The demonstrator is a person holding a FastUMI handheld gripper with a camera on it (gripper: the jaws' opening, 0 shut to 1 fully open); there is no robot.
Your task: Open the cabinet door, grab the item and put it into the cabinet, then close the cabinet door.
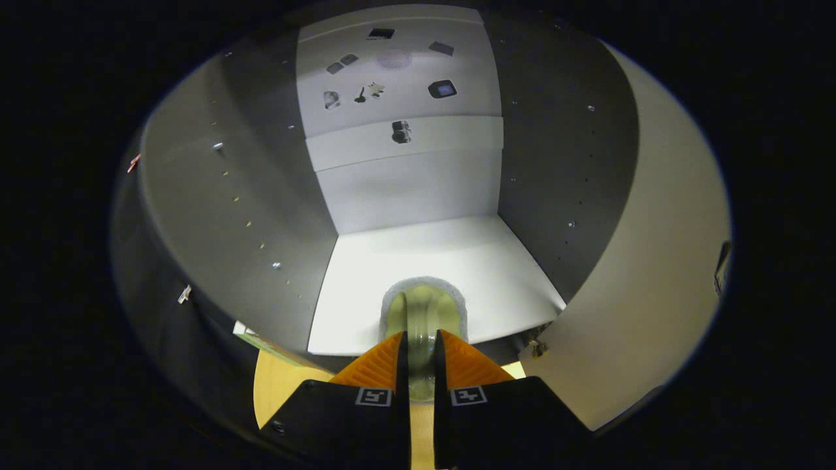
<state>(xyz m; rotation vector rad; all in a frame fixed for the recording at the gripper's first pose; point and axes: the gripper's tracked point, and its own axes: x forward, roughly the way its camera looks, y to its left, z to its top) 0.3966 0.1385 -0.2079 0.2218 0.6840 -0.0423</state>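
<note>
The pale green, glossy rounded item (423, 313) with a grey foam-like rim sits between your gripper's (421, 346) fingers, and both fingers press against its narrow middle, so you are holding it in a narrow grip. The item's far end reaches over the front edge of the white cabinet floor (431, 274), while its near end lies back between the fingers. Beyond it, you see the open grey cabinet (261, 215) with its white back wall (405, 189), where a white shelf edge (405, 140) crosses higher up. The light grey cabinet door (653, 261) stands swung open to the right of the fingers. Below the cabinet's front, a light wooden bench (281, 385) shows beside the fingers.
</note>
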